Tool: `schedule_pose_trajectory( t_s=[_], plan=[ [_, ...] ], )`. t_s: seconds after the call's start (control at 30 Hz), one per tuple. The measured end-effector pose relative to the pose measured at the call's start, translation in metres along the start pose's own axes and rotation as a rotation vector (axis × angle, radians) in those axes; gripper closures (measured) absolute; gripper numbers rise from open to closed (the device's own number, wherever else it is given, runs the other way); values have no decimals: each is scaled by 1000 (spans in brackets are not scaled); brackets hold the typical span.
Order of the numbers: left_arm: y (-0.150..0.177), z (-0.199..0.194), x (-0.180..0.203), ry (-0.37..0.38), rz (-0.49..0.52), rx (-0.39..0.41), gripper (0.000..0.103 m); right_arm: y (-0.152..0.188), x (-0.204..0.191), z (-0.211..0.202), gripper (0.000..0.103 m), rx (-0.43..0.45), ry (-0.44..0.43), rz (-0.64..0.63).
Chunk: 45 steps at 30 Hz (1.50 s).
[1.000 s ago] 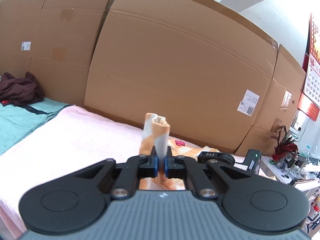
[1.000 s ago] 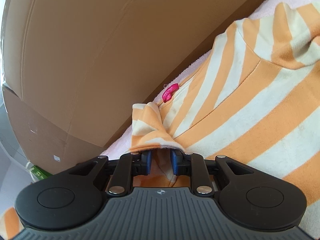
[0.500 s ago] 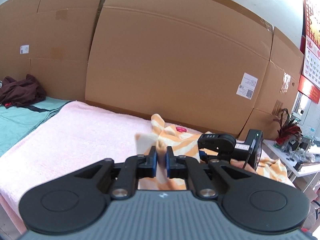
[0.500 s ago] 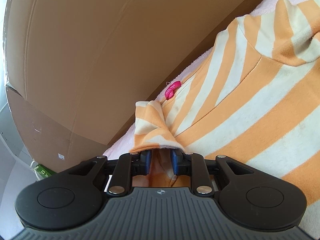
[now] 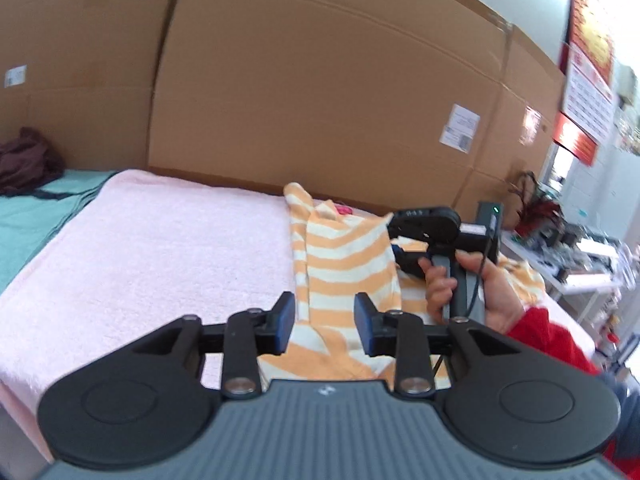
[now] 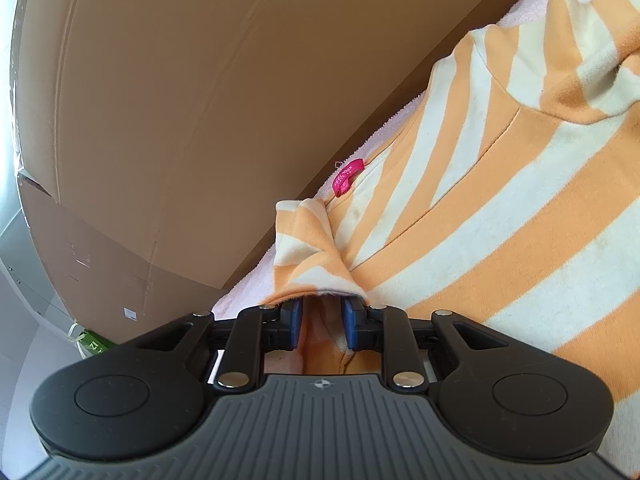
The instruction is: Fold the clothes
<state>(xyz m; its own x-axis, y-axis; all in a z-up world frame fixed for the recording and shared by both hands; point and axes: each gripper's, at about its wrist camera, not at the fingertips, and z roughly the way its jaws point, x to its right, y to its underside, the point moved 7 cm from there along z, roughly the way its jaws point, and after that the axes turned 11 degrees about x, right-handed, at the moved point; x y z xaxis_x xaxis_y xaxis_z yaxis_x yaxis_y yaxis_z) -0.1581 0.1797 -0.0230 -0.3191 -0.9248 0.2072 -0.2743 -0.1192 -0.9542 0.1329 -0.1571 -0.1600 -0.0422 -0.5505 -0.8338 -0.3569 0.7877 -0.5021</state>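
Cardboard wall (image 5: 320,92) behind striped garment (image 5: 344,256); maroon clothes (image 5: 24,160) far left.

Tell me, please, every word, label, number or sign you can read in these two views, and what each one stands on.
Nothing reads clearly.
White shipping labels on the cardboard boxes: print too small.
Red wall calendar: number grid blurred.
Pink tag at the striped shirt: white lettering too small.
Right gripper, top face: pale marking, too blurred.
Green object beside the boxes: white marks, unreadable.
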Motion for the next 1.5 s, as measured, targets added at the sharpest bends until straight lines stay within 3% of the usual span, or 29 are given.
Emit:
schedule_pose_trajectory(
  t_s=[0.07, 0.13, 0.37, 0.53, 0.6, 0.7, 0.73, 0.87, 1.0, 1.17, 1.5],
  plan=[
    [3, 7, -7, 48, 41, 5, 38, -1, 1, 0, 81, -1, -1, 0],
    [10, 21, -16, 94, 45, -24, 32, -1, 0, 1, 81, 0, 0, -2],
    [37, 68, -51, 188, -69, -181, 33, 1, -2, 1, 81, 2, 3, -25],
    [43, 78, -61, 231, -119, -199, 32, 3, -4, 2, 81, 4, 10, -48],
    [44, 77, -60, 245, -123, -203, 39, 3, -4, 2, 81, 5, 12, -55],
    [49, 73, -54, 274, -129, -246, 90, 4, -5, 3, 81, 7, 13, -53],
    [51, 69, -52, 278, -139, -250, 93, 4, -5, 4, 81, 7, 13, -52],
    [52, 51, -45, 283, -191, -246, 98, 4, -5, 5, 81, 7, 12, -49],
    [42, 29, -34, 313, -250, -201, 98, 3, -4, 5, 81, 5, 11, -49],
    [43, 15, -19, 343, -300, -199, 98, 4, -5, 6, 81, 7, 11, -46],
    [86, 7, -11, 347, -390, -295, 98, 5, -6, 6, 81, -1, 9, -45]
  ],
)
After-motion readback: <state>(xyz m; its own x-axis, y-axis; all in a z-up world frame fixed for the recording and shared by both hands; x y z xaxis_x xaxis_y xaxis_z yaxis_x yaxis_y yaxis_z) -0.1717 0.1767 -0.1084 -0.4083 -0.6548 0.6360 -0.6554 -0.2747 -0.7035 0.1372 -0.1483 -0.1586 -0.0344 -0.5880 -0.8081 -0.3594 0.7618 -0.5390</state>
